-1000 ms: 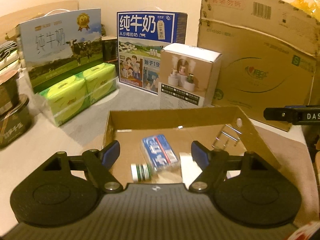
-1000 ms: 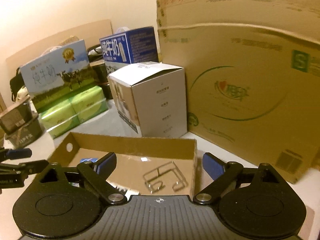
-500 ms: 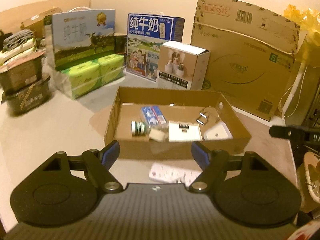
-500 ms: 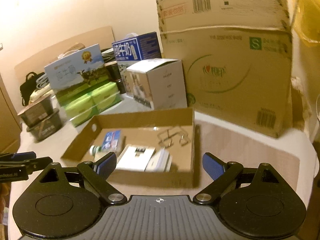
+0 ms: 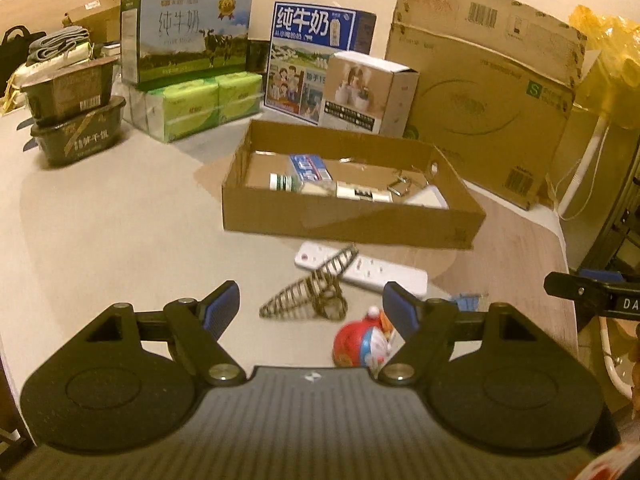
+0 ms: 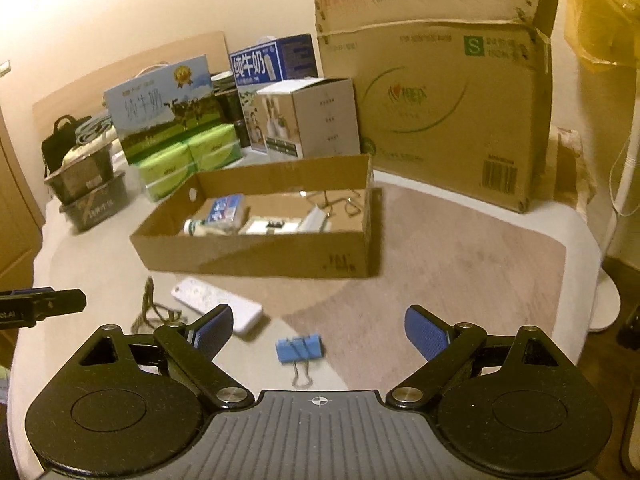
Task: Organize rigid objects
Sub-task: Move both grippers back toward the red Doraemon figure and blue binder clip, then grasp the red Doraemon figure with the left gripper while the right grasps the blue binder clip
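Left gripper (image 5: 311, 302) fingers spread wide, nothing between the pads, hovering over the table (image 5: 100, 240). Just ahead of the fingertips: wire spiral holder (image 5: 316, 290) lying on its side, its far end overlapping the white power strip (image 5: 360, 270). Red-and-blue toy figure (image 5: 360, 348) near the right finger (image 5: 398, 310), partly hidden behind it. Right gripper (image 6: 319, 326) fingers also spread, empty. Blue binder clip (image 6: 299, 348) on the table between and just ahead of them, wire handles pointing toward the camera. Same power strip left of the clip, partly behind the left finger (image 6: 214, 328). Beyond the loose items: shallow cardboard tray (image 5: 348, 222), already loaded with a blue-and-white toothpaste box (image 5: 310, 168), small green-banded bottle (image 5: 282, 182), white flat boxes (image 5: 362, 192), bent metal wire piece (image 5: 402, 184). Behind the tray: milk cartons (image 5: 316, 60), green tissue packs (image 5: 200, 104), white product box (image 5: 368, 92), large shipping carton (image 5: 480, 92). Dark stacked tubs (image 5: 76, 112) far left.
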Demonstrator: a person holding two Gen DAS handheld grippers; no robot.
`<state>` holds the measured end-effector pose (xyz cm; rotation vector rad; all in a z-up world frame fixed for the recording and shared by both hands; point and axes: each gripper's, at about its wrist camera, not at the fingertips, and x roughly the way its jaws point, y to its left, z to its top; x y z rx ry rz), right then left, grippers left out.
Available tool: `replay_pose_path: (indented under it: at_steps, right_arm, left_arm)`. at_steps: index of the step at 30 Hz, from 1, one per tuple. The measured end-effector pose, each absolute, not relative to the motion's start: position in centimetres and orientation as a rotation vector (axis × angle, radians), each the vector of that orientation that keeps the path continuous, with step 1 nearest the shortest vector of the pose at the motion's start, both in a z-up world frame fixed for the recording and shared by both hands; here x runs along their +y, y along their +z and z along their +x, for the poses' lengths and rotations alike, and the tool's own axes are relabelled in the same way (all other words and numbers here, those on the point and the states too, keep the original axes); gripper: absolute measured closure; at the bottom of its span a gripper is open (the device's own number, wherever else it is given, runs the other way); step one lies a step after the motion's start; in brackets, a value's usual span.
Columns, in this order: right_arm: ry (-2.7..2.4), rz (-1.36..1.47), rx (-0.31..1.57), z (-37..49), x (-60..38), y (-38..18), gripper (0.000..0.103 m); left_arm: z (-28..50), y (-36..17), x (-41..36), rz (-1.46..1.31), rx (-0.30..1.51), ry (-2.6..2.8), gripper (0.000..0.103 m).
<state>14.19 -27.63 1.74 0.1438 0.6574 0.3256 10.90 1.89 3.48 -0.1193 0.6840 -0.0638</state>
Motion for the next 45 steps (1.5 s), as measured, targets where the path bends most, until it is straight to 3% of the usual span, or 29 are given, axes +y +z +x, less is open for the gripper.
replay_pose_path:
  at_steps: [34,45]
  right_arm:
    - [0.321,0.156,0.747,14.4,-27.4,-2.4,0.011]
    - [0.324,0.162,0.781,16.1,-26.8,-4.0,0.011]
  left_arm:
    - [13.3,-2.0,-1.4,-0.038,0.792,-0.227,0.031]
    - [15.8,-3.8,-1.8,-0.025,0.829,-0.268,0.038]
